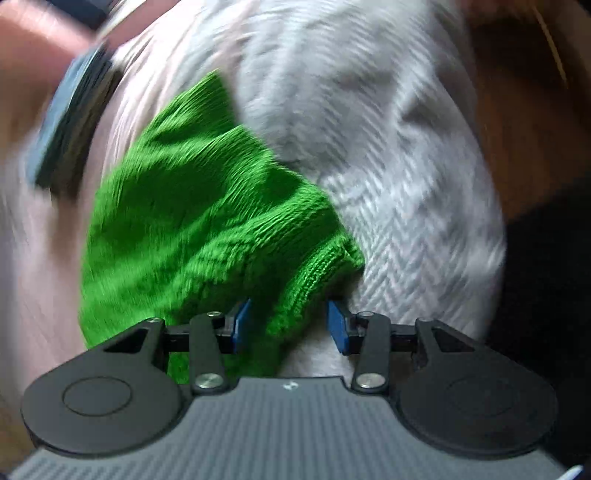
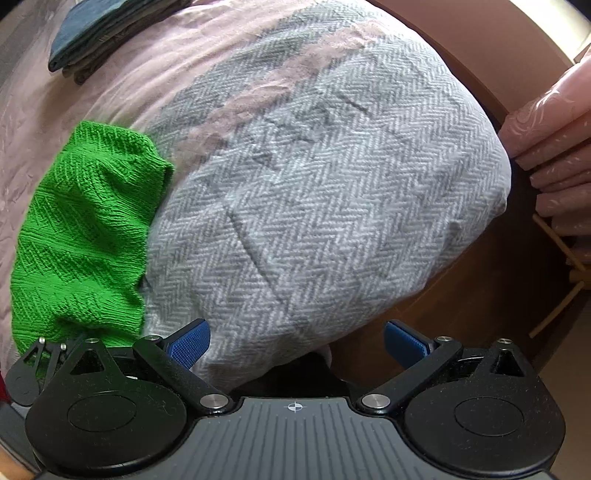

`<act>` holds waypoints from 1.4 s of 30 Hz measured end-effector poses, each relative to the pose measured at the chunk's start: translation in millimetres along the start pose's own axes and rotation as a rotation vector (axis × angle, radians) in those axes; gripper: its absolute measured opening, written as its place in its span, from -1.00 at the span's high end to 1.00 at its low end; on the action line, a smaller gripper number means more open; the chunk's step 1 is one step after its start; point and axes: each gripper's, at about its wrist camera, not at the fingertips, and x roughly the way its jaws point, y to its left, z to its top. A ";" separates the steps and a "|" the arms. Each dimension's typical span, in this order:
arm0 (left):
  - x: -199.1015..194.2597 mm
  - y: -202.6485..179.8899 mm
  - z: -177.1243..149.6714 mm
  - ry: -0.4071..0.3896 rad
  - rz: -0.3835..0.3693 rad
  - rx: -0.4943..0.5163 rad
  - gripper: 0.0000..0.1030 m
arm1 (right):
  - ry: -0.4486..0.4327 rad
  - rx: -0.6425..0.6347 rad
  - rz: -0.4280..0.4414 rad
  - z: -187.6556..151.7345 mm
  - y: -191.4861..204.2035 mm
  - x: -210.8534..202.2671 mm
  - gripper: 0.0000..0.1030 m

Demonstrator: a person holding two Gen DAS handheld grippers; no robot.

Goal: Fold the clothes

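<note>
A bright green knitted garment (image 1: 192, 206) lies crumpled on a pink sheet (image 1: 37, 258), against a grey herringbone blanket (image 1: 406, 221). Its ribbed edge runs down between the blue pads (image 1: 242, 325) of my left gripper (image 1: 290, 326), which is half closed on the bunched knit. The left wrist view is blurred by motion. In the right wrist view the green garment (image 2: 85, 229) sits at the left and its lower end reaches the left gripper (image 2: 40, 354). My right gripper (image 2: 295, 343) stands wide open over the near edge of the herringbone blanket (image 2: 332, 203), holding nothing.
A stack of folded dark clothes (image 2: 99, 29) rests at the far left of the pink sheet (image 2: 147, 74). Brown wood (image 2: 461, 295) runs along the right of the blanket. Folded pink bedding (image 2: 554, 147) and thin wooden sticks (image 2: 561, 302) lie at the far right.
</note>
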 end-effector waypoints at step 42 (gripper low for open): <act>-113.5 163.2 -423.7 0.142 0.100 -2.041 0.83 | 0.041 0.108 0.517 -71.5 189.3 104.6 -0.79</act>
